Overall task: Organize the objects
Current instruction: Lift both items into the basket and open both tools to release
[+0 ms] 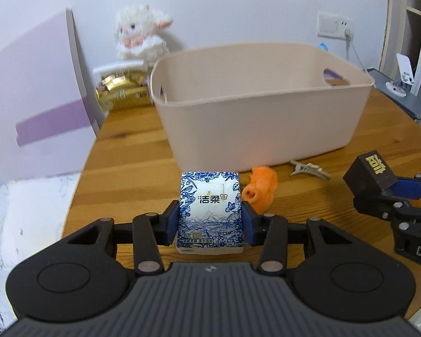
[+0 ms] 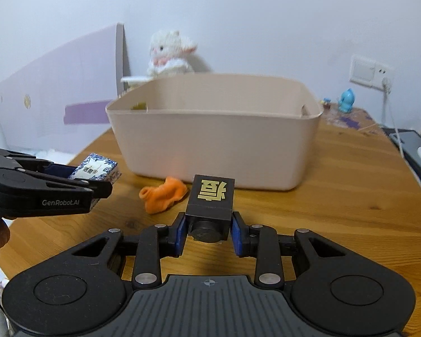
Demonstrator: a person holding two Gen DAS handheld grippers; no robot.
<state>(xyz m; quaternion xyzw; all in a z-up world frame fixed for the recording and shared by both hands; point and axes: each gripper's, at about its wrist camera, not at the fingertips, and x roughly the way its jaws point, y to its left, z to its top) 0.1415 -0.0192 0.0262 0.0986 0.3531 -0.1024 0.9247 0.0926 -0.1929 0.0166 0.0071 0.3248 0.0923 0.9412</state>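
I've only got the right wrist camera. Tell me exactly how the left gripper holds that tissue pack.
Observer: The left gripper is shut on the tissue pack, with both blue pads against its sides.
Operator: List anything on the table that I can't see.
Observer: A metal hair clip lies in front of the basket, to the right of the orange sock.
Operator: Check behind the basket's left end.
Observer: A gold package sits there, near the white plush toy.
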